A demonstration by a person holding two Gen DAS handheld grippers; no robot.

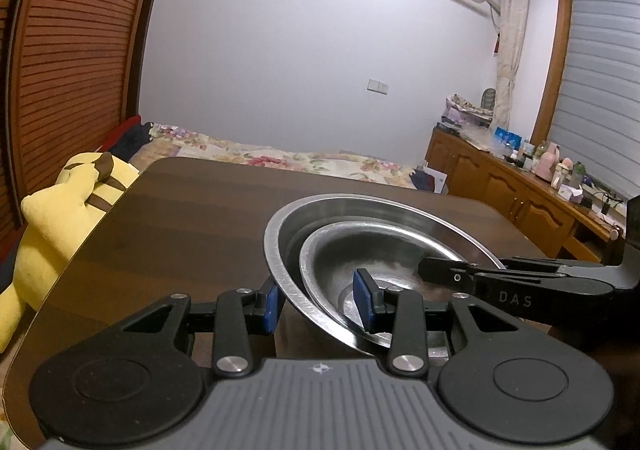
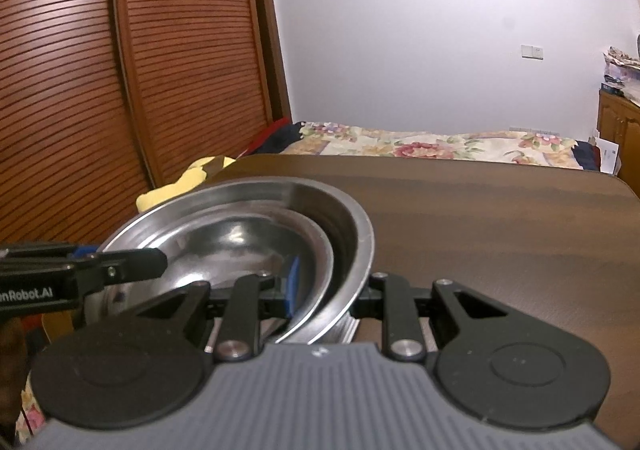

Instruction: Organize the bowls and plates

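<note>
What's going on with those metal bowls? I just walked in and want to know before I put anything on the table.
A person is handling two nested metal bowls with a tool in each hand. The left tool clamps the rims of the big bowl and the small bowl together on one side; the right tool clamps them on the opposite side. The stack sits low over the brown table; whether it touches isn't clear.
</note>
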